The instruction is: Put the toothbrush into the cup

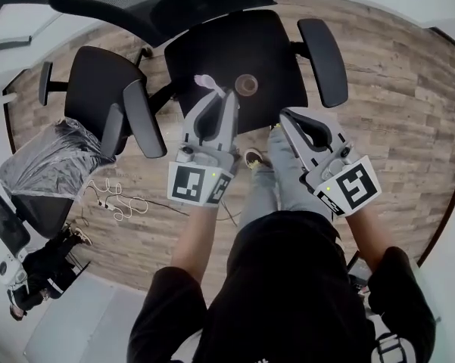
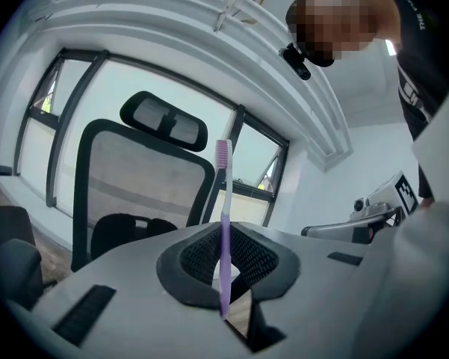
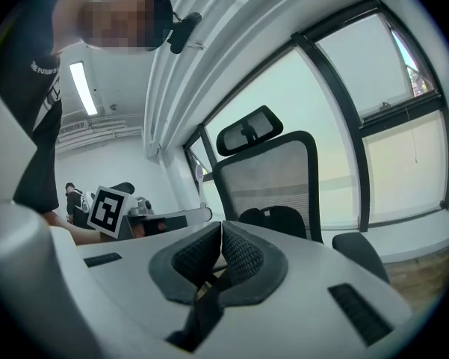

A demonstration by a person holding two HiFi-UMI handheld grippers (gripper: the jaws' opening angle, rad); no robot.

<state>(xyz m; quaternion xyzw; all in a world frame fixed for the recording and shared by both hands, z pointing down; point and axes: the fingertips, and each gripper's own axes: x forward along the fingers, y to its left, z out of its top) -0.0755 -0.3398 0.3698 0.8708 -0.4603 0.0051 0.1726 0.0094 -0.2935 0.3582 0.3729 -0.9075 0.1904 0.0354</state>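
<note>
Nearest the head camera: the person's black shirt [image 1: 288,293], with both forearms reaching forward and down, one gripper in each hand.

Left gripper [image 1: 218,98]: clenched on the toothbrush [image 2: 224,230].
- In the left gripper view the lilac handle is pinched between the two dark pads and stands upright. The bristle end is at the top, clear of the jaws.
- In the head view the pale pink brush head pokes past the jaw tips toward the far side.

Right gripper [image 1: 286,116]: its own view shows the pads pressed together with nothing between them. It hangs to the right of the left gripper, and the two are apart.

Cup [image 1: 247,85]: a small brown round rim seen from above, resting on the black seat [image 1: 235,44] of the office chair straight ahead.
- It lies just right of the brush head, close but not touching.
- It sits toward the seat's near edge, with bare black seat all round it.

Edges and room:
- One armrest [image 1: 323,51] bounds the seat on the right and another [image 1: 144,119] on the left. Both grippers are between them.
- A second office chair [image 1: 102,82] stands to the left, close beside the left armrest.
- Open wood floor [image 1: 394,112] lies to the right and far right.
- On the near left floor are a white cable [image 1: 113,199] in loose loops and a grey covered bundle [image 1: 49,161].
- I cannot tell the left gripper's height above the seat.
</note>
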